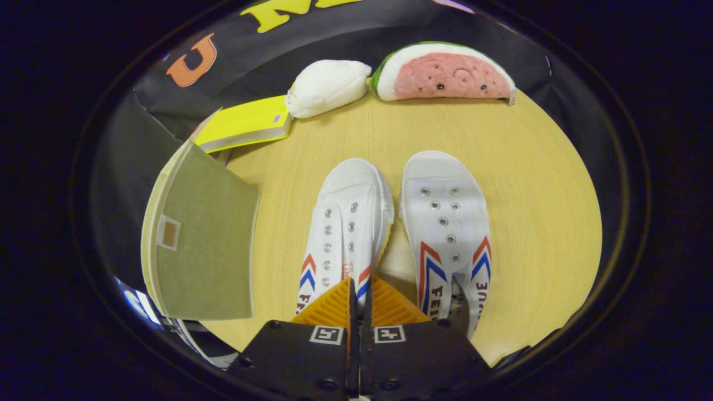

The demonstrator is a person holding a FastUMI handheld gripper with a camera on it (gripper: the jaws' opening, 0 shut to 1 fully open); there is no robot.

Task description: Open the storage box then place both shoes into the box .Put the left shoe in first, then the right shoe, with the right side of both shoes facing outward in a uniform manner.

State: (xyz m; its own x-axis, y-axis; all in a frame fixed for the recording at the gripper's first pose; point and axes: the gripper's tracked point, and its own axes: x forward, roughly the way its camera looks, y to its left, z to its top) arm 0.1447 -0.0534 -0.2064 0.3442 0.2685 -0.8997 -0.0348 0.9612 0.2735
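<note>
Two white canvas shoes with red and blue chevrons lie side by side on the wooden table, toes pointing away from me. The left shoe [344, 223] leans slightly toward its partner. My gripper [360, 295] is shut on the rim of the left shoe's opening, on the side nearer the right shoe, with a strip of canvas pinched between the fingers. The right shoe [445, 223] rests flat just to the right of my fingers. The storage box's olive-green lid [203, 245] with a small tan patch stands open to the left of the shoes; the box's inside is hidden.
A yellow book [245, 122] lies beyond the box lid. A white plush [327, 86] and a watermelon-slice plush [445, 72] sit at the table's far edge against the black cloth wall. Bare tabletop [535, 184] stretches to the right of the shoes.
</note>
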